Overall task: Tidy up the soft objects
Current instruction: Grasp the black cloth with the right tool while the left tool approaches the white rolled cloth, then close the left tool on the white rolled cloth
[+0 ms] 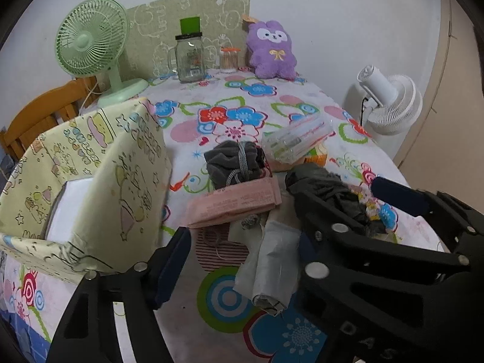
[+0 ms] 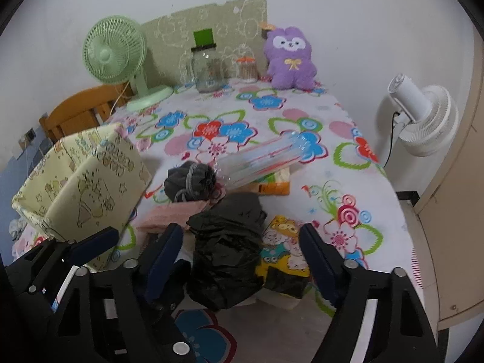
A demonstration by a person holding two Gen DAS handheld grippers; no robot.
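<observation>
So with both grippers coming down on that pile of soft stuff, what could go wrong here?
The right gripper straddles the black crumpled bag; closing may also drag the cartoon packet it overlaps. The two grippers sit close together, so their fingers could collide. The clear straw pack rests loosely on the pile and might slide.

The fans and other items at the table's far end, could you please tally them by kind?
Fans: 2, green desk fan on the table, white fan beside it
Glass jars: 2, mug jar, swab jar
Purple plush toys: 1
Total: 5
</observation>
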